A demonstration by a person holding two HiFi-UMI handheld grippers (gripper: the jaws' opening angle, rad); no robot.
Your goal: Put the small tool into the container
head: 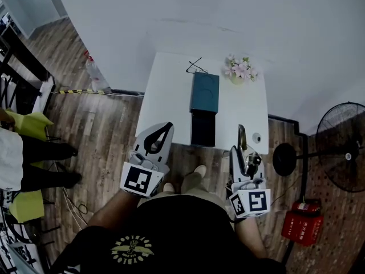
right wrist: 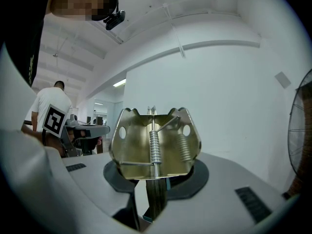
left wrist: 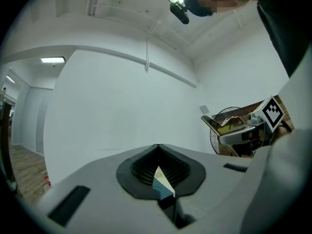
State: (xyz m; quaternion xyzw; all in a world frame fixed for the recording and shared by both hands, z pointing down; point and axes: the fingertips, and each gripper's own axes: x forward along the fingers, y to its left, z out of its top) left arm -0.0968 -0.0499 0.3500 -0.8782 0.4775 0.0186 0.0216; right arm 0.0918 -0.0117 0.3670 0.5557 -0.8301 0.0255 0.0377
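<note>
In the head view the container (head: 204,92) is a teal box lying in the middle of the white table (head: 169,90), with a black part (head: 203,128) at its near end. The small tool (right wrist: 155,145) is a brass-coloured metal spring clip. My right gripper (right wrist: 156,182) is shut on its lower edge and the clip stands upright in front of the camera. In the head view this gripper (head: 244,153) hovers off the table's near right corner, with the tool (head: 242,136) sticking up. My left gripper (head: 165,129) is near the table's front left edge, shut and holding nothing (left wrist: 158,150).
A pot of pink flowers (head: 240,68) and a pair of glasses (head: 195,67) sit at the table's far end, and a small round object (head: 256,137) is near the right corner. A standing fan (head: 342,147) and a red box (head: 302,227) are on the floor to the right. A person (head: 17,158) stands at far left.
</note>
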